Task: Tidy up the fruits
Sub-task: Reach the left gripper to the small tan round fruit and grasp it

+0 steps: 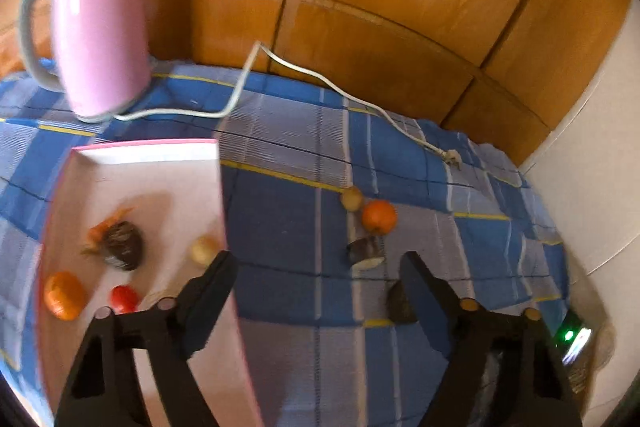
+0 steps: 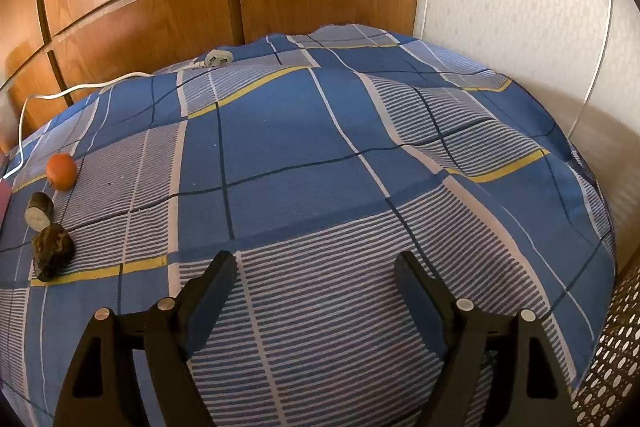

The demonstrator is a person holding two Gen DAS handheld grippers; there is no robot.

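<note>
Blue checked cloth [image 1: 288,211] spread over the bed, wooden wardrobe panels [image 1: 400,7] behind its far edge. Near the far left corner, a pink kettle [image 1: 102,35] standing on the cloth, its white cord [image 1: 240,87] trailing along the far edge and ending in a plug [image 2: 216,59] lying on the cloth.

Toward the left edge, a shallow white tray with a pink rim [image 1: 160,151]. Inside the tray: an orange fruit [image 1: 64,295] by its left wall, a small red fruit [image 1: 124,299] just beside that, a dark brown fruit [image 1: 122,245] with orange scraps touching it, and a pale round fruit [image 1: 204,249] close to the right wall.

Outside the tray, near the middle of the cloth, a loose cluster: a second orange [image 1: 379,217], a small yellowish fruit [image 1: 352,198] touching or just beside it, a dark stub with a pale cut face [image 1: 366,253], and a rough dark lump [image 2: 52,257] nearest the near edge.

Left gripper [image 1: 316,259] hanging above the tray's right rim and the bare cloth, jaws apart with nothing between them. Right gripper [image 2: 316,259] poised over bare striped cloth near the near edge, well apart from the loose fruits, jaws spread wide and holding nothing.
</note>
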